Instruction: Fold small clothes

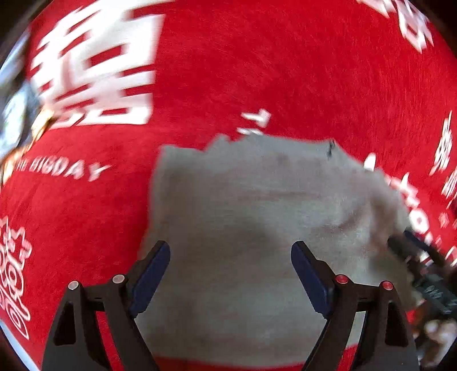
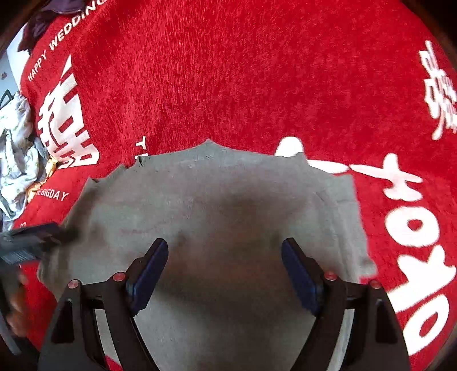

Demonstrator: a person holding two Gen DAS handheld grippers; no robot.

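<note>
A small grey garment lies flat on a red blanket, spread out with a jagged far edge and a seam line running across its middle. No box, basket or other container shows in either view; the garment rests straight on the blanket, near the blanket's close edge.

The left hand-held gripper hangs over the near part of the garment with its blue-padded fingers spread wide, nothing pinched between them. The right hand-held gripper hangs over the same garment from the other side, its fingers likewise spread wide and empty. Each one shows at the edge of the other's view: the right one as a dark blurred shape at the garment's right side in the left wrist view, the left one as a dark blurred shape at the garment's left side in the right wrist view. Whether those tips touch the cloth cannot be told through the blur.

The blanket is plush, printed with large white characters and small white lettering, among it "HAPPY WEDDING" along the far left edge. Past the blanket's left edge lies a heap of pale patterned clothes, and something dark purple, perhaps more clothing, sits at the far left corner
</note>
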